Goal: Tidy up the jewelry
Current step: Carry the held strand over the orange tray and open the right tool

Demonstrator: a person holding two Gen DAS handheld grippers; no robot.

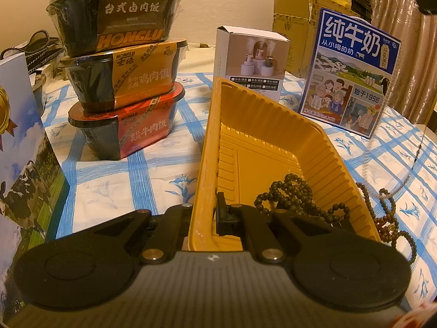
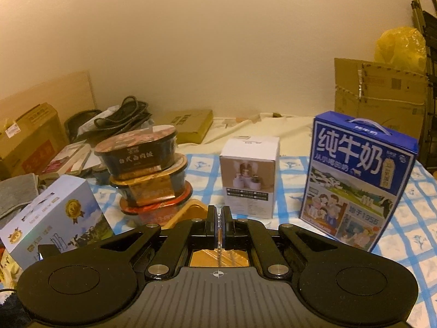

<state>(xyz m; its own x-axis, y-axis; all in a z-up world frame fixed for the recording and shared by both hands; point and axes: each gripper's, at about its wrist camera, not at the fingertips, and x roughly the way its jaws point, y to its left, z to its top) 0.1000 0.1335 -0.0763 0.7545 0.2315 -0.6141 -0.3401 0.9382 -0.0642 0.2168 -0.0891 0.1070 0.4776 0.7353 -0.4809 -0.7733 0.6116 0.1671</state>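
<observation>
On the checkered counter [image 1: 153, 169], your left tongs [image 1: 203, 213] pinch the yellow tray's [image 1: 245, 125] wall, dark beads [image 1: 295, 191] inside, while your right tongs [image 2: 218, 224] clamp a thin chain [image 2: 219, 228]; stacked bowls [image 1: 120, 76] and milk carton [image 1: 352, 73] crowd beyond.

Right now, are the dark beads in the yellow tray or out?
In. The dark beads lie inside the yellow tray; a brown strand lies outside it.

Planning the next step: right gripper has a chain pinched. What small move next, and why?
Probably lower the right gripper over the tray and open. It's shut on a thin chain, with the tray below; the left gripper holds the tray's wall.
</observation>
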